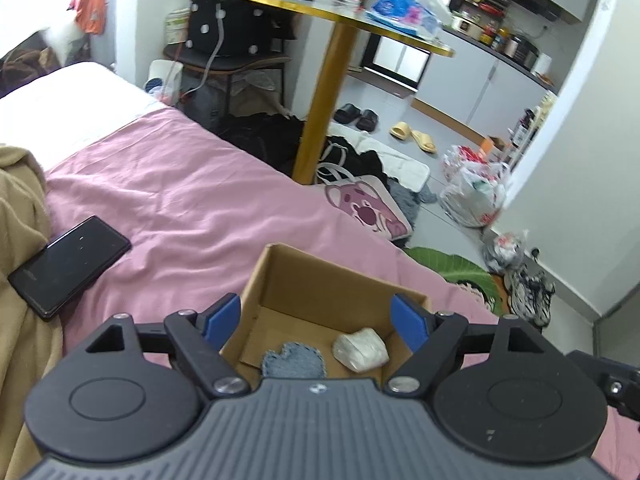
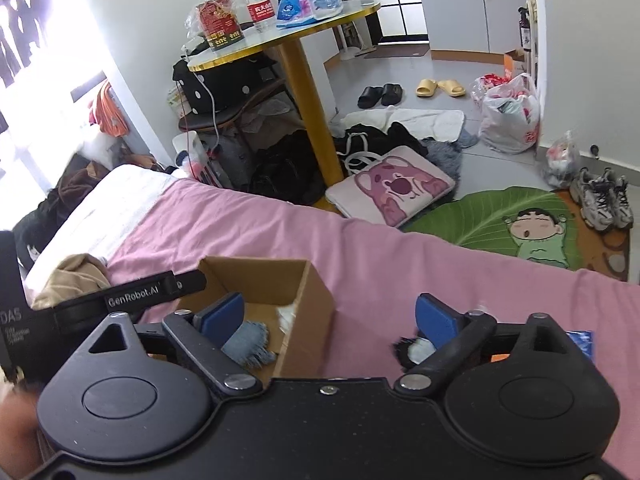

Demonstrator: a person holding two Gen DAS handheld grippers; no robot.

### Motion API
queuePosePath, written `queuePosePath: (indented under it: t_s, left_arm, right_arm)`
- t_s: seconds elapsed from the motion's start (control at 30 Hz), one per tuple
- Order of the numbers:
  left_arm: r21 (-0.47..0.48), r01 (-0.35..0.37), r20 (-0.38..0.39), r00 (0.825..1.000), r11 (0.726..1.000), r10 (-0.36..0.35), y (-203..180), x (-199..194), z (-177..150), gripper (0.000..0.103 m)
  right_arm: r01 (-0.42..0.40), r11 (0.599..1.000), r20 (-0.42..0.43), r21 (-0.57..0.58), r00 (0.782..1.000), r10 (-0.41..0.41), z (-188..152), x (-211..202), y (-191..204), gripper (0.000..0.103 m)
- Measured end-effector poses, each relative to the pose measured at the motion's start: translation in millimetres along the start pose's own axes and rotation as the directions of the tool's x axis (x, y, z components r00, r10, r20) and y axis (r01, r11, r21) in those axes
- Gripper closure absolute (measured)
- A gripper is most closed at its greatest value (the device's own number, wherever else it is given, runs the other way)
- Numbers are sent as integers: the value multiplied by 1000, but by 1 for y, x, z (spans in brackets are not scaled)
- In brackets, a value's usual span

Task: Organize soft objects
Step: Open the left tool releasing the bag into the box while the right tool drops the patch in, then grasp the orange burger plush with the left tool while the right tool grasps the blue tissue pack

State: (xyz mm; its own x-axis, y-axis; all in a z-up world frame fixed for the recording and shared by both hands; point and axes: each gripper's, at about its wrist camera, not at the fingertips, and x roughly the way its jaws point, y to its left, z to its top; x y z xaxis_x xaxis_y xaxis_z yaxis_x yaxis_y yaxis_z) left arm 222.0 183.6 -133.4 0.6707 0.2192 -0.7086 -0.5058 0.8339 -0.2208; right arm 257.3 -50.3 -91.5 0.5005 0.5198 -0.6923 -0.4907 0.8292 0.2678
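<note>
Two soft items in box [image 1: 320,280], lower centre.
Both hand-held grippers [image 1: 320,316] [image 2: 332,316] gape empty; fluffy toy [image 2: 416,350] squashes easily, pinch mid-body.

Left gripper [image 1: 320,316] hangs with its jaws spread wide, 2 blue pads [image 1: 222,314] well apart and nothing between them, black linkage arms splayed out to either side of its ribbed grey body. Right gripper [image 2: 330,316] is just as wide, blue pads [image 2: 434,318] parted and gripping nothing. In the right wrist view the left gripper's black body reaches in from the left edge, just ahead of the right gripper's left finger, so the 2 tools sit close side by side.
</note>
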Motion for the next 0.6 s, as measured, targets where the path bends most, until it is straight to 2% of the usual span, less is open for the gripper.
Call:
queuePosePath:
  t_s: [0.17,0.23,0.37,0.6]
  left_arm:
    - [41,32,7,999,999,-32,-16,-12,-4,21]
    - [53,58,6,998,997,-58,-22,-18,-6,16]
    - [62,104,-40,994,993,-101,-35,-26,-7,12]
    - [96,112,-38,993,989,-109,-55,-47,-12,7]
  right_arm:
    - [26,1000,8,-16,1000,-26,-5,-19,-17,7]
    - [21,1000,9,-15,1000,-21,-7,-26,-25,1]
    - [15,1000,18,-23,1000,-15,-11,-41,-39,0]
    - [3,1000,51,26,999,-4,-17,-60,-70,0]
